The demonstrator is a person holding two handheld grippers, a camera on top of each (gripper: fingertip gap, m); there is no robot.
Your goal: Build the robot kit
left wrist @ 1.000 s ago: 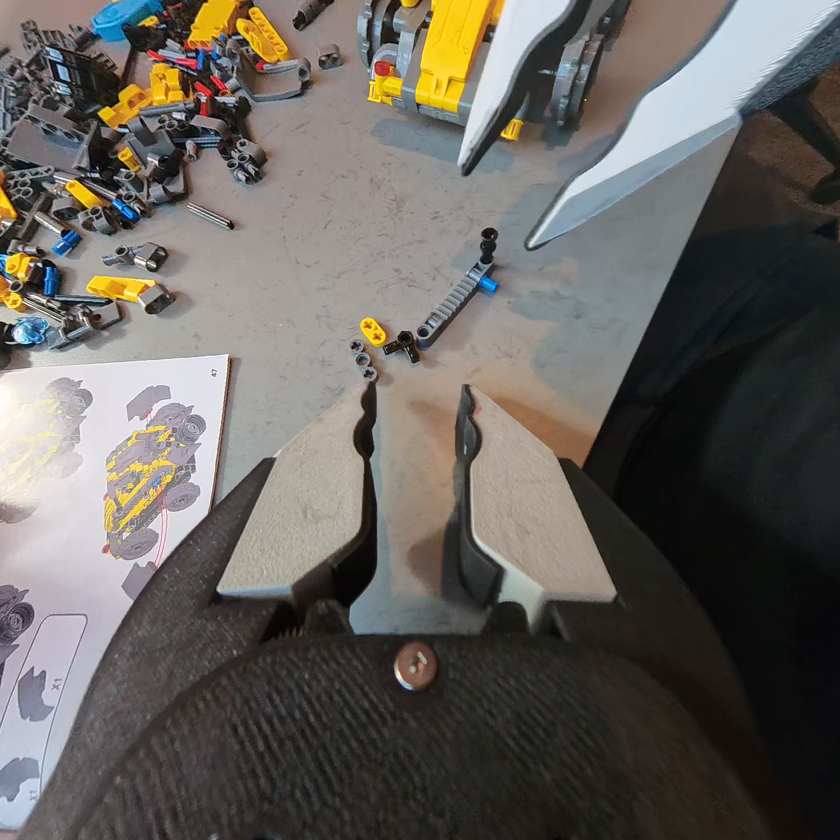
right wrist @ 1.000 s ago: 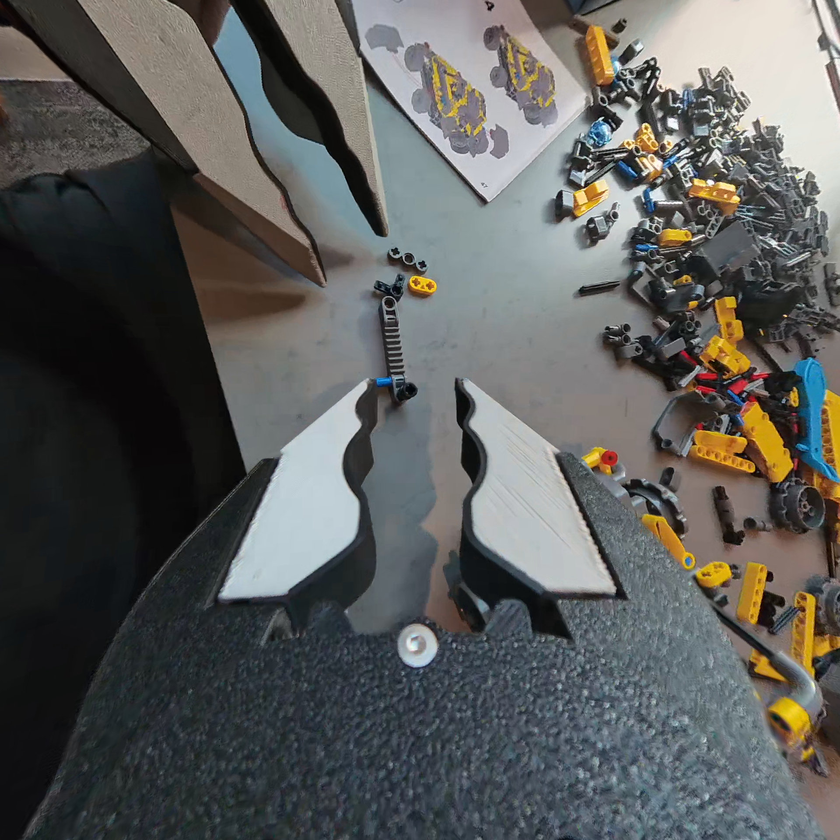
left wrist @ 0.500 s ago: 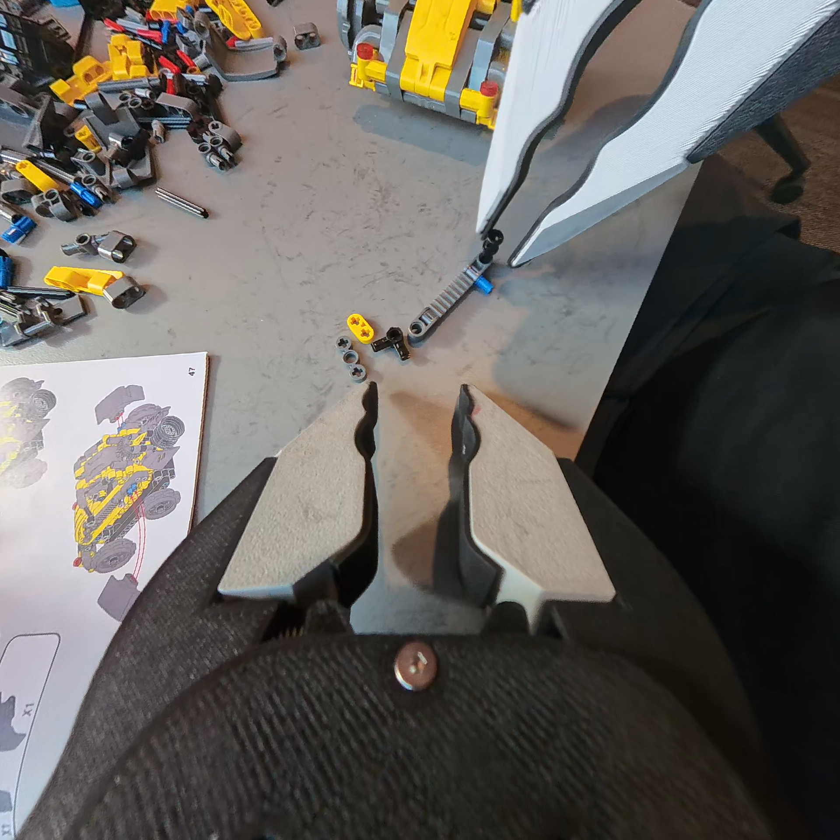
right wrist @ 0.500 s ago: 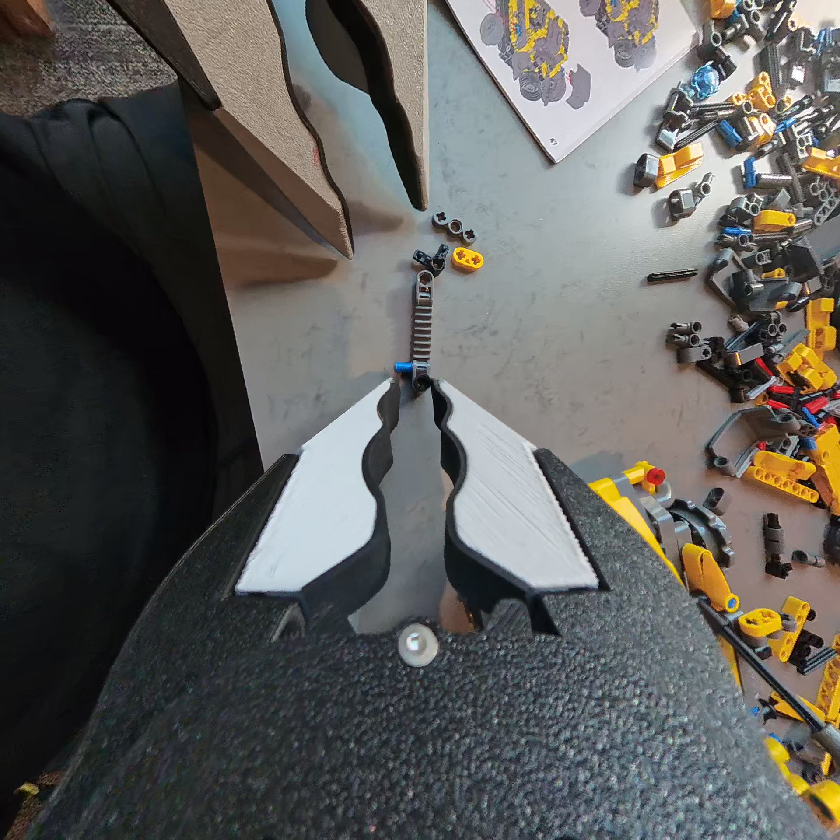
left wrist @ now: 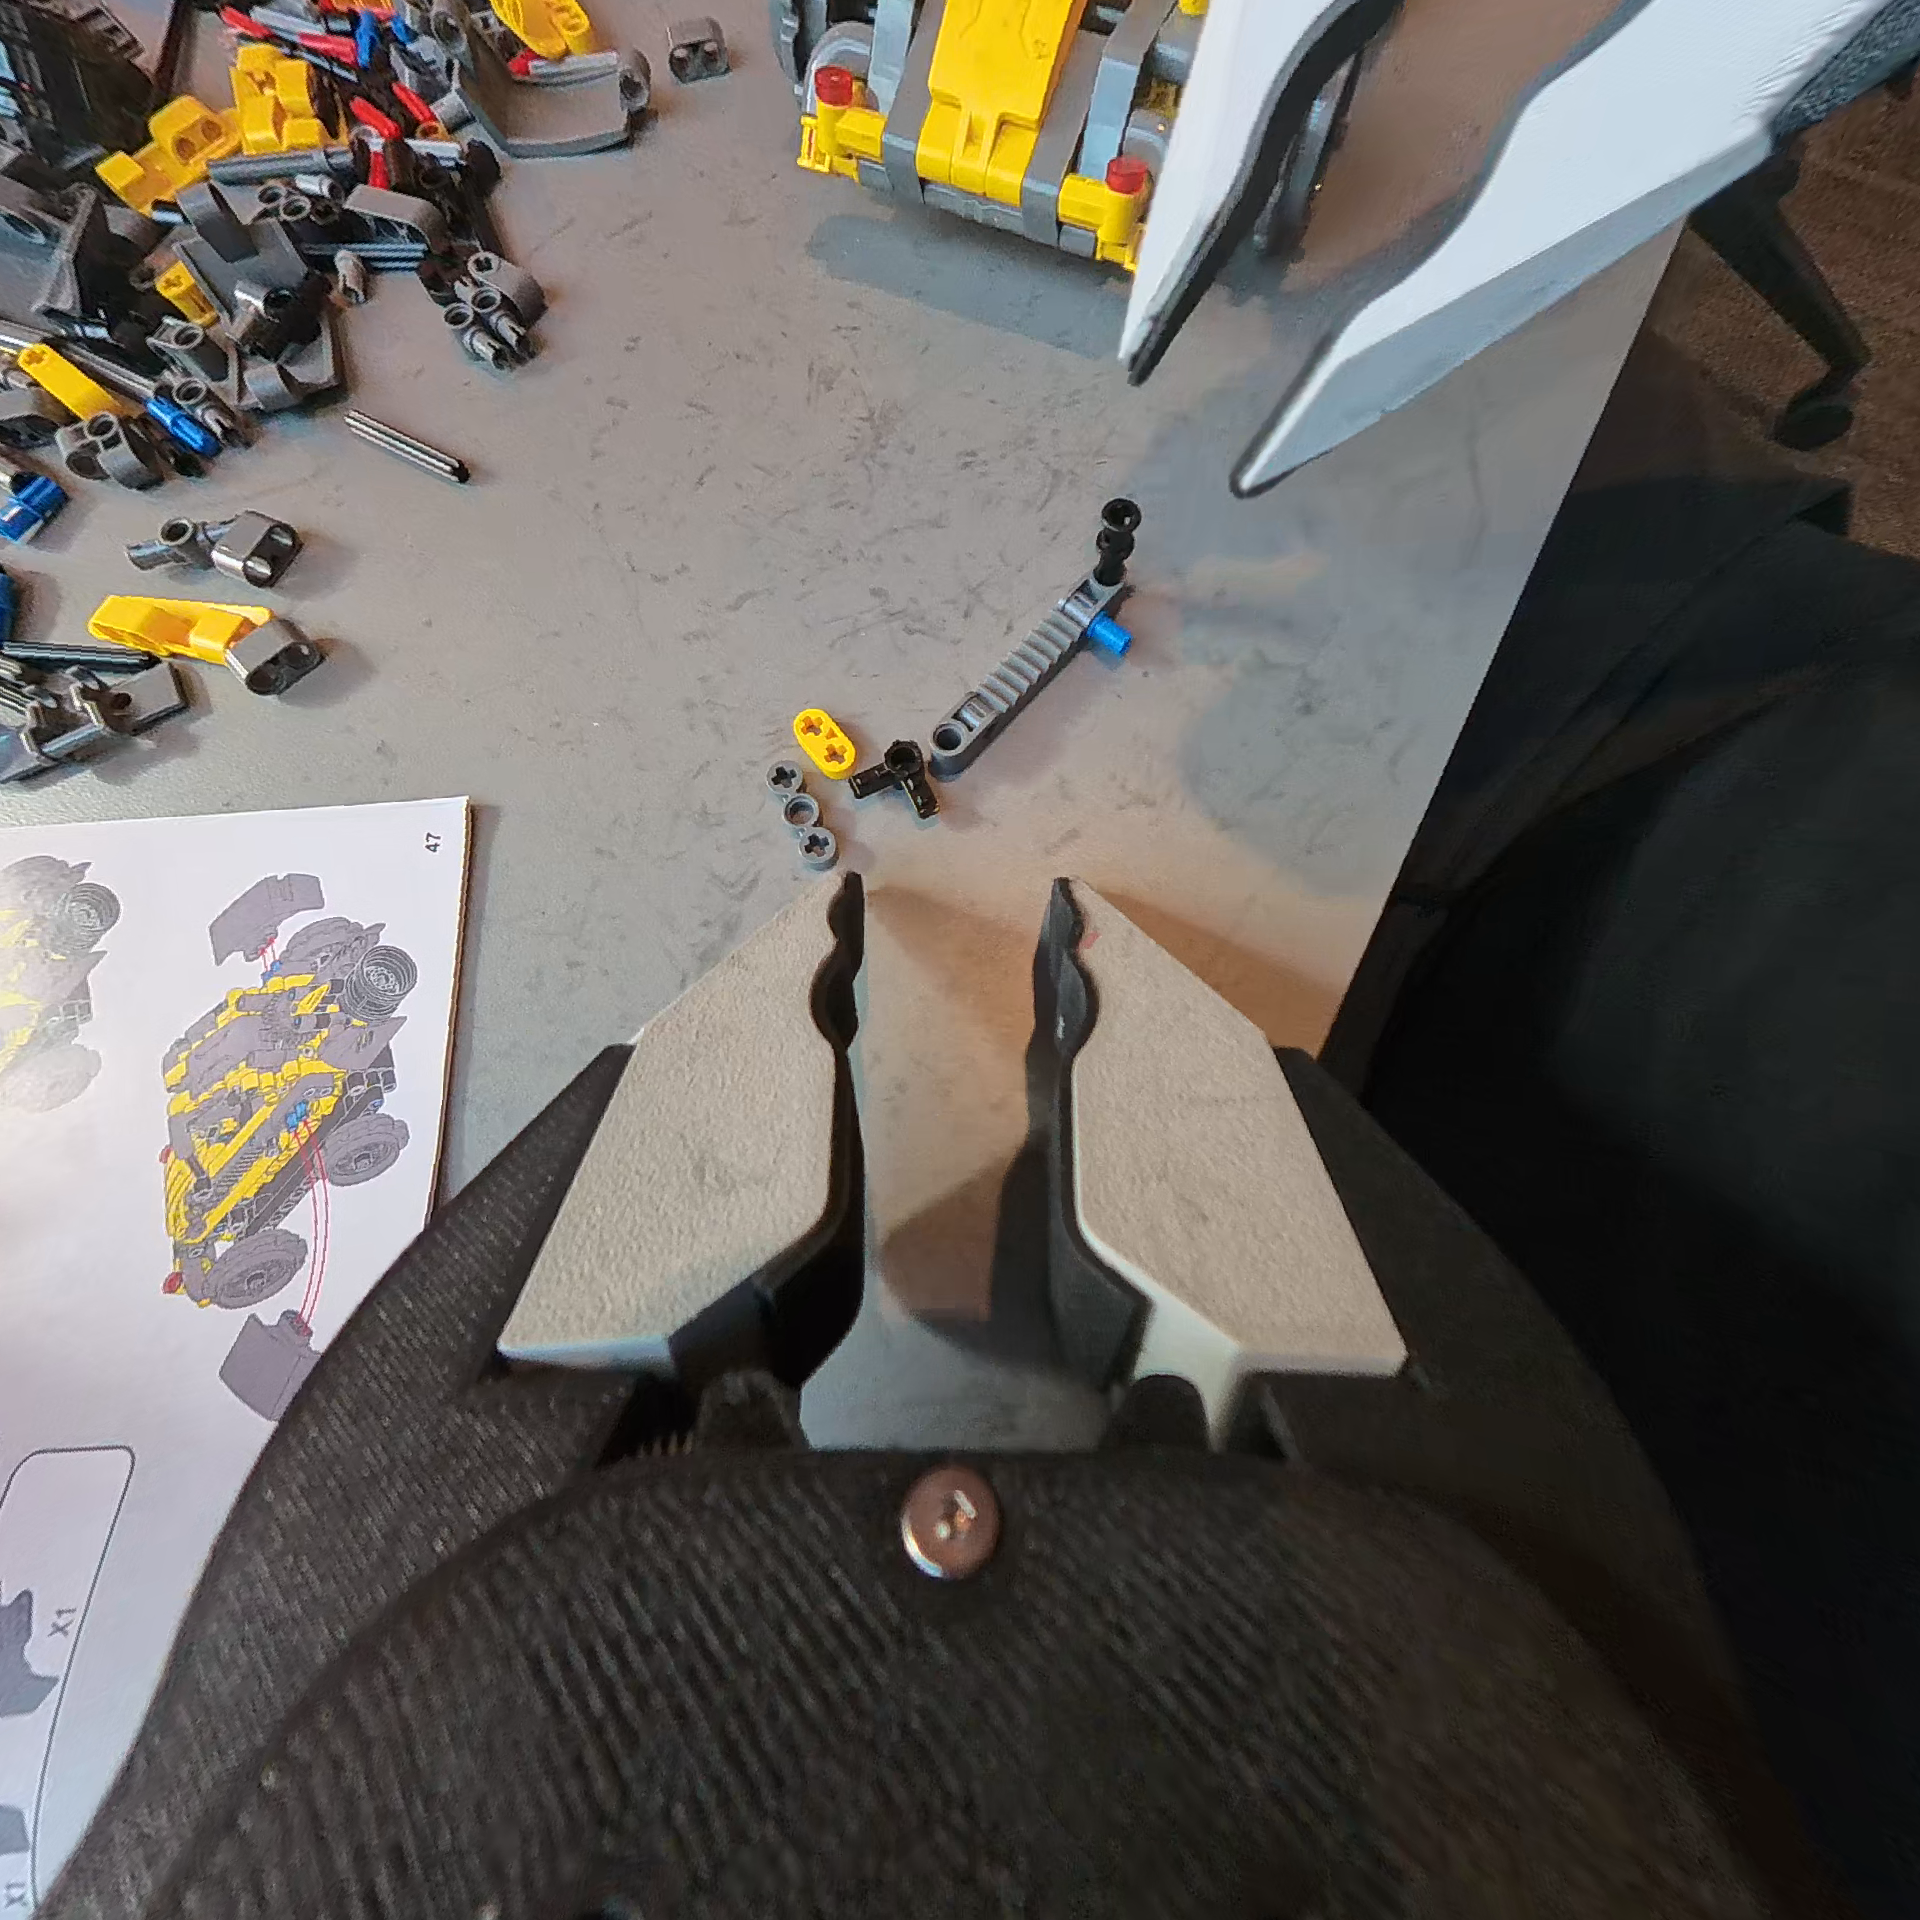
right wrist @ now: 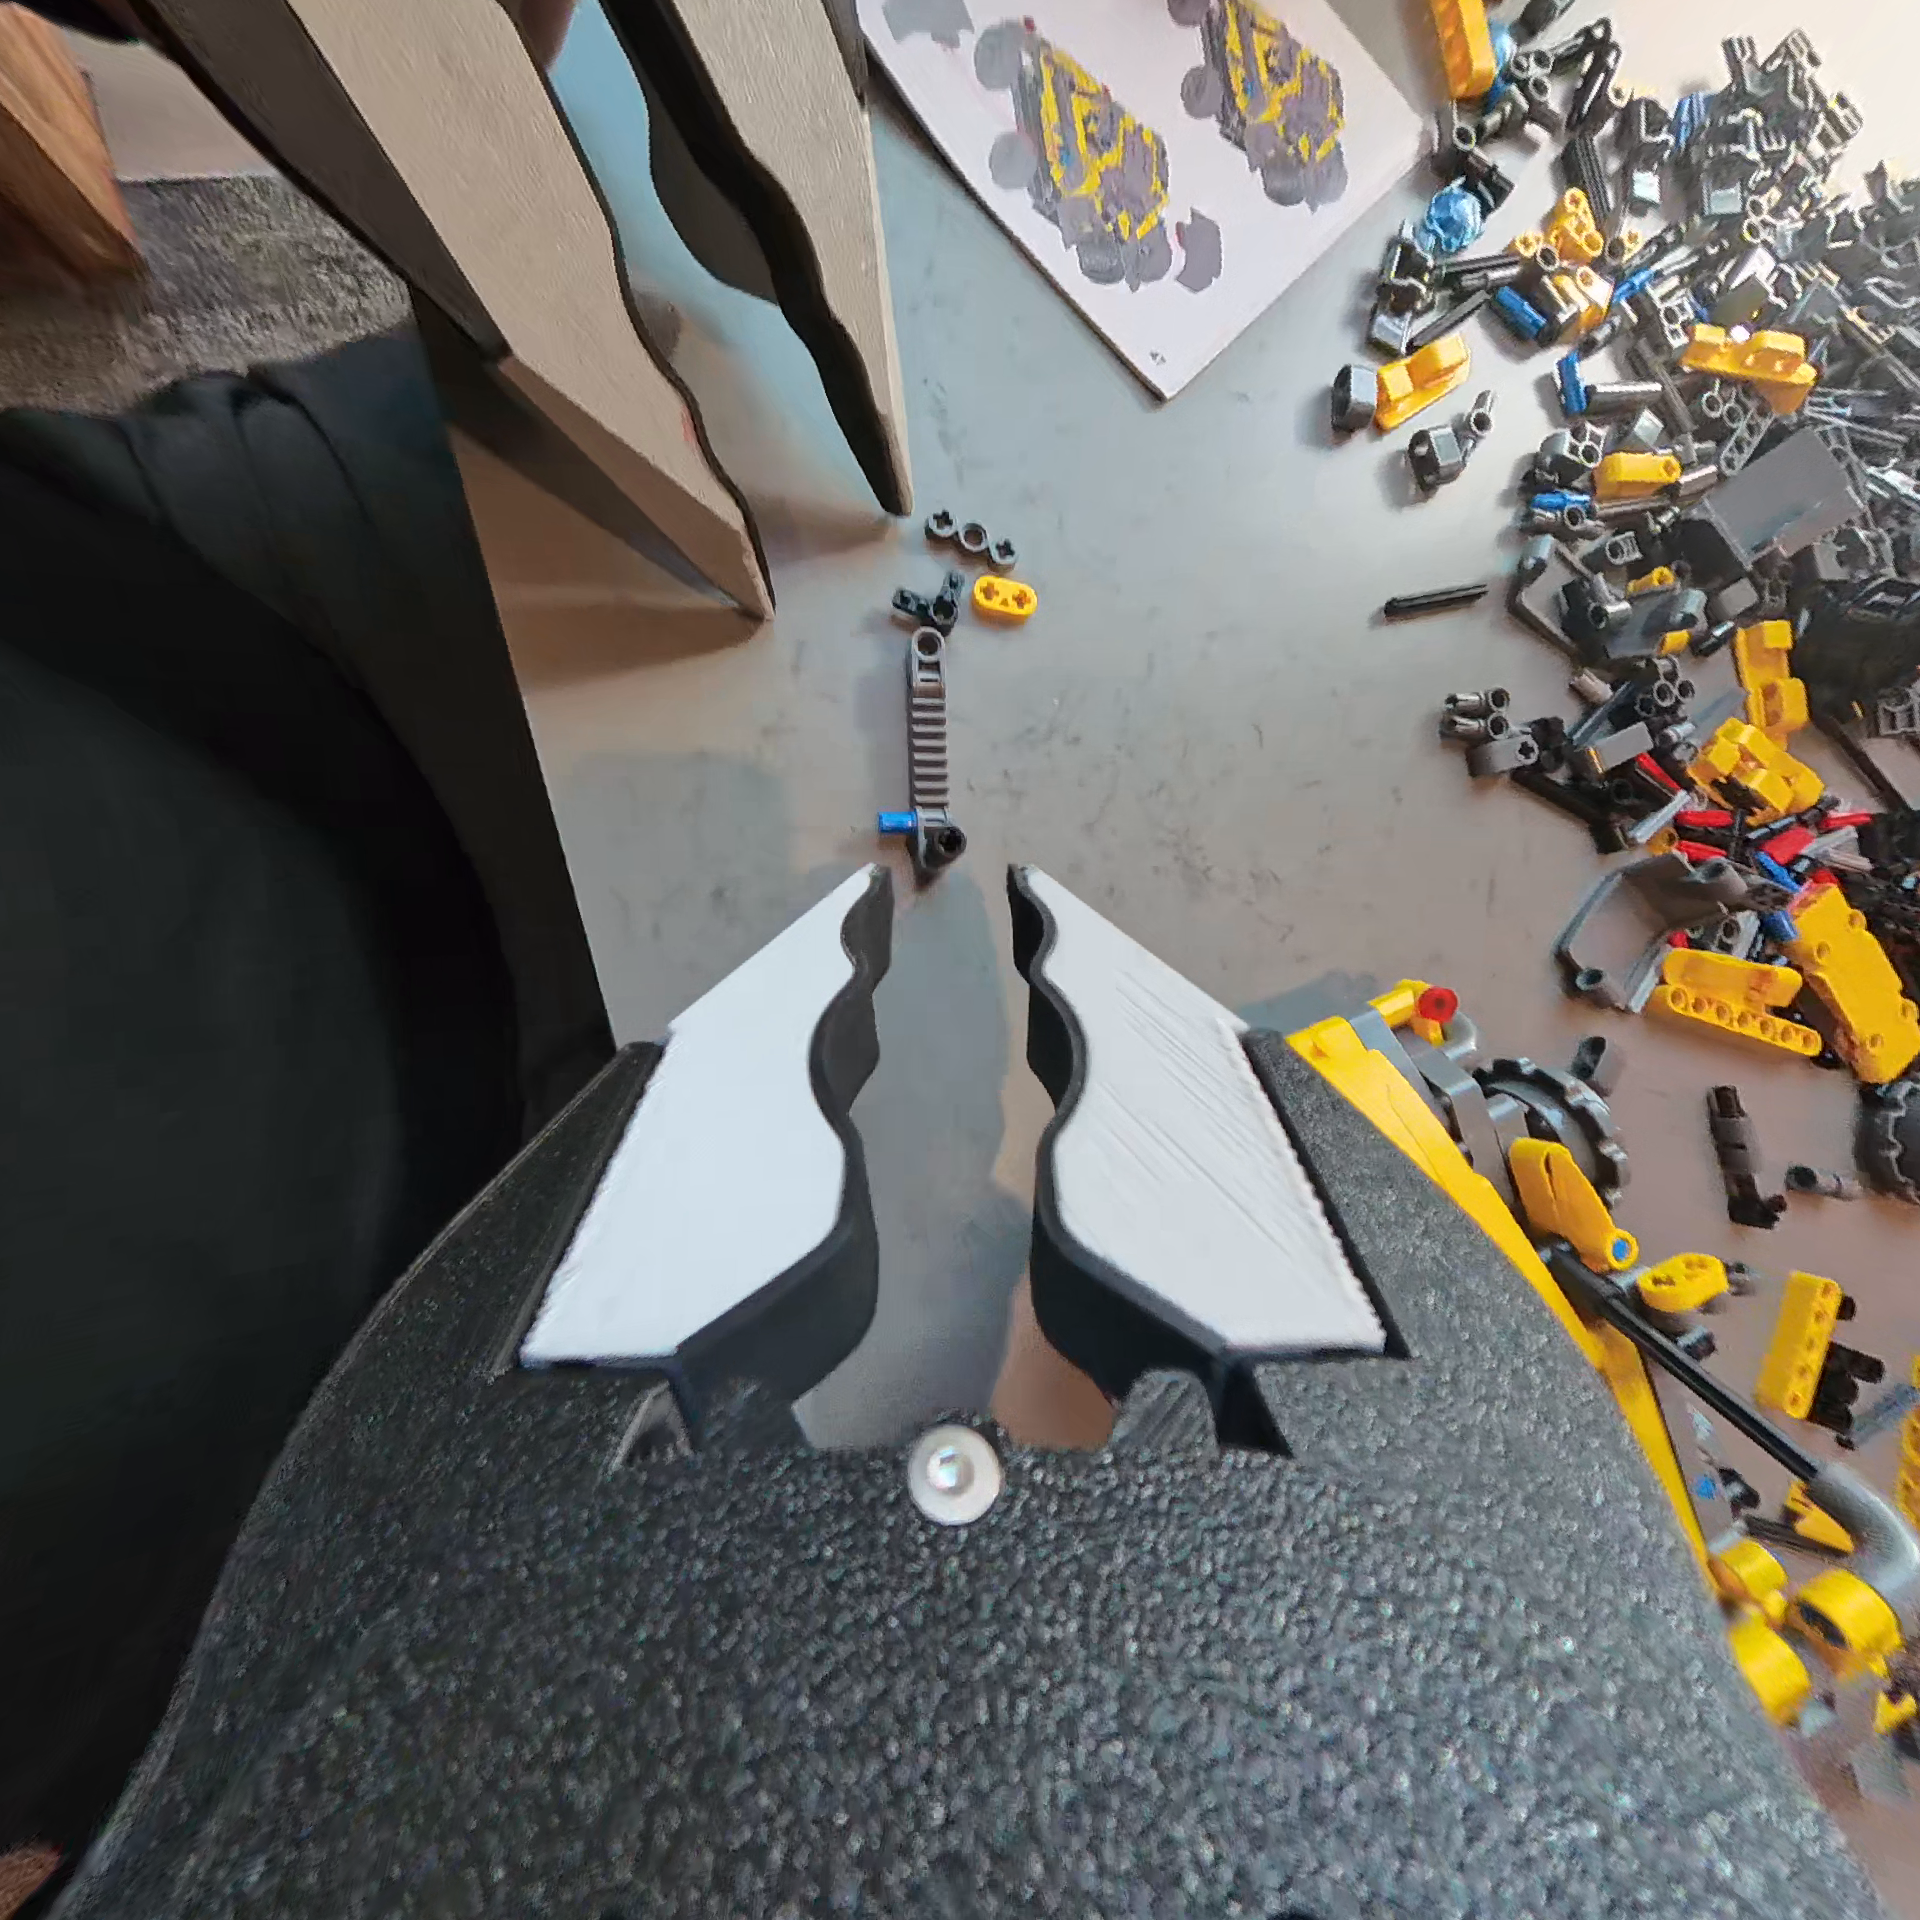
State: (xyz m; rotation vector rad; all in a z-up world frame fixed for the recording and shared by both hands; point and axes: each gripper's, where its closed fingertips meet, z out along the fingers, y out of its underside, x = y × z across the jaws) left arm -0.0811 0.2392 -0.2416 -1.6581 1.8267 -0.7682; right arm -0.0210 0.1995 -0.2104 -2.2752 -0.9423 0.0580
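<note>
left tool (left wrist: pixel 954 894): low centre of the left wrist view, part open, holds nothing, tips just short of the grey three-hole link (left wrist: pixel 802 810).
near cluster: yellow two-hole link (left wrist: pixel 825 742), black connector (left wrist: pixel 894 779), then the toothed grey rack (left wrist: pixel 1023 670) with blue pin and black pin at its far end, all lying loose on the desk (left wrist: pixel 727 499).
right tool (right wrist: pixel 948 883): part open, empty, tips just beside the rack's pin end, not touching it.
left side: instruction booklet (left wrist: pixel 208 1039).
far: loose parts pile (left wrist: pixel 239 239) upper left, part-built yellow vehicle (left wrist: pixel 977 114) at top.
progress: nothing gripped; rack and small links not joined.
</note>
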